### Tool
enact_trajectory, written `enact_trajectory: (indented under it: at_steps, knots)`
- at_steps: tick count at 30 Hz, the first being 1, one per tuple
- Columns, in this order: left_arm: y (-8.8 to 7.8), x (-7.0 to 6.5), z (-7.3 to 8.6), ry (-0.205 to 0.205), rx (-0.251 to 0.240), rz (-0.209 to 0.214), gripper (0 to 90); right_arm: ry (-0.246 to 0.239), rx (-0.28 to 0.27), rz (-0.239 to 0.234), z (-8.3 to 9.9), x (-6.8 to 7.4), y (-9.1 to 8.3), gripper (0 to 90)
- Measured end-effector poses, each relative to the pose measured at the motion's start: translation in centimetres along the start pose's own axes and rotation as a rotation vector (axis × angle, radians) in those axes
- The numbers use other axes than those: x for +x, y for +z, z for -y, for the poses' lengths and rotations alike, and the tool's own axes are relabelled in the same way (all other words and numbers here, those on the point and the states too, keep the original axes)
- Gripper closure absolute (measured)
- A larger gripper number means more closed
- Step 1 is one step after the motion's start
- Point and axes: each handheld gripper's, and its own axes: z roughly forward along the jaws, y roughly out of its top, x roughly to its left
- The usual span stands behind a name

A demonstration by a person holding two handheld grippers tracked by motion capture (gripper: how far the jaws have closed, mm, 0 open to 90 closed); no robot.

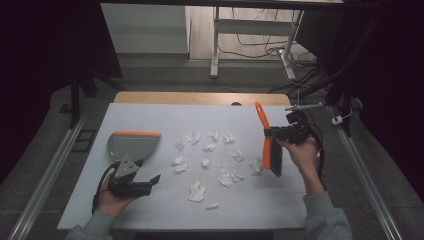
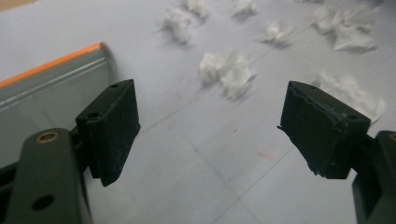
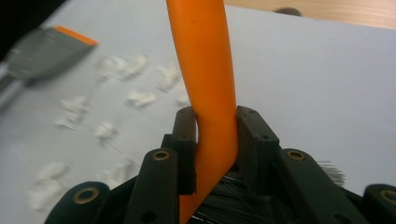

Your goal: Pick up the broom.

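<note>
Brush (image 1: 269,145) hangs clamped in raised right tool (image 1: 280,134), bristles down.

Surface: pale blue-white table top (image 1: 165,117), with a wooden strip (image 1: 200,98) along its far edge.
Left side: a grey dustpan (image 1: 131,144) with an orange lip lies flat, nearer the left edge than the middle.
Middle: crumpled white paper scraps (image 1: 197,190) lie scattered from the centre toward the near edge.
Right side: bare surface up to the right edge.
</note>
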Motion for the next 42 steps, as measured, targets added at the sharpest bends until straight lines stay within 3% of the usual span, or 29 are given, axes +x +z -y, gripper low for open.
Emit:
enact_trajectory:
  at_steps: [3, 5, 9, 19, 25, 28, 35, 42]
  knots:
    - [0.1, -0.6, -0.6, 0.015, -0.009, 0.008, 20.4, 0.001, -0.024, -0.014, -0.1, 0.9, 0.2, 70.3]
    - [0.3, -1.3, -1.3, 0.027, -0.019, 0.015, 20.2, -0.003, -0.049, -0.032, -0.3, 2.3, 0.5, 70.2]
    - [0.9, -2.4, -2.7, 0.037, -0.034, 0.051, 20.2, -0.003, -0.066, -0.057, -0.4, 4.0, 1.6, 70.3]
    - [3.5, -5.8, -6.4, 0.062, -0.083, 0.14, 20.3, 0.039, -0.105, -0.142, -0.1, 6.5, 5.2, 70.2]
    - [5.6, -7.3, -7.5, 0.061, -0.08, 0.183, 20.5, 0.057, -0.14, -0.174, 0.0, 7.6, 6.2, 70.2]
    - [6.4, -7.9, -7.8, 0.065, -0.072, 0.201, 20.3, 0.076, -0.171, -0.21, 0.3, 8.2, 6.9, 70.2]
    - [7.9, -8.9, -8.1, 0.079, -0.056, 0.203, 21.1, 0.104, -0.199, -0.229, 0.9, 9.0, 7.9, 70.2]
    - [9.4, -9.3, -8.0, 0.062, -0.067, 0.184, 25.9, 0.131, -0.221, -0.264, 1.2, 9.6, 8.6, 70.2]
